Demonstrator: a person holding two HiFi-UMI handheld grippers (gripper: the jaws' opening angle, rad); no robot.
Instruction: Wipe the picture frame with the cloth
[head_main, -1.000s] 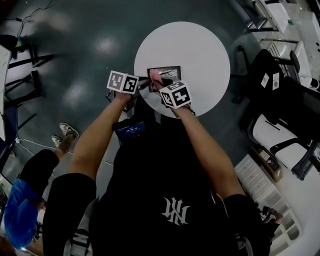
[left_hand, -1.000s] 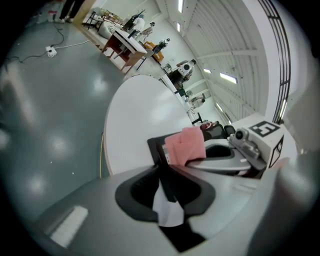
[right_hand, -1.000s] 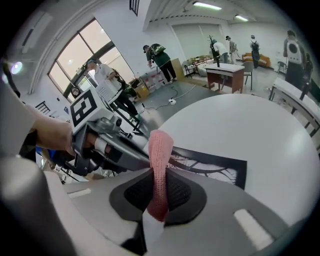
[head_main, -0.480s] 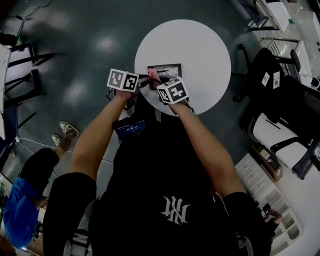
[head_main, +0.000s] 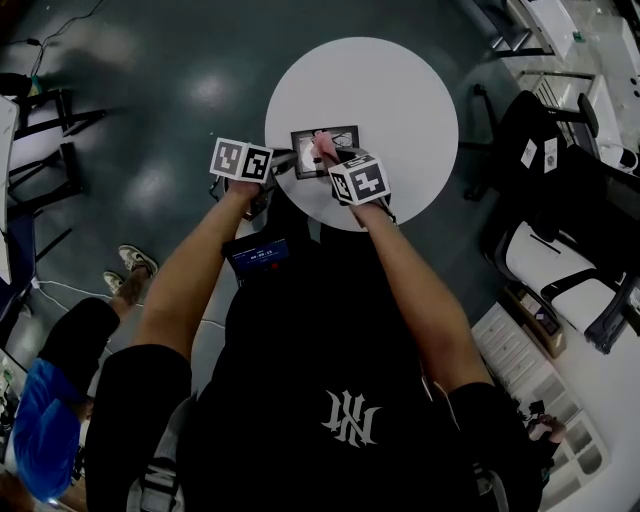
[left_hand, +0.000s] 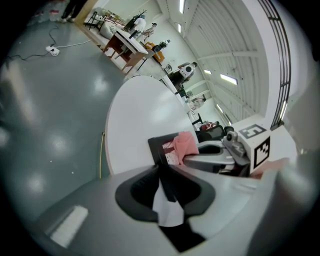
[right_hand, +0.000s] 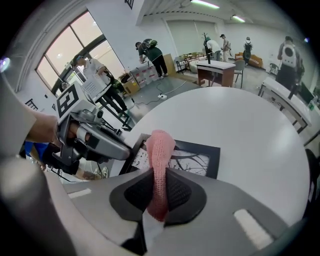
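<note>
- my left tongs (left_hand: 166, 184) are pinched tight on the picture frame (right_hand: 202, 156) edge (it lies flat on the white table (head_main: 400, 90))
- my right tongs (right_hand: 159, 192) clamp the pink cloth (right_hand: 160, 150) over the frame, both forearms reaching forward

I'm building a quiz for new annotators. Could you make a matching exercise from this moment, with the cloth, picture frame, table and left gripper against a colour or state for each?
1. cloth
2. picture frame
3. table
4. left gripper

A. white and round
B. pink, pinched in the right gripper
C. dark-edged, on the table
D. shut on the frame's edge

Pairs: 1-B, 2-C, 3-A, 4-D
</note>
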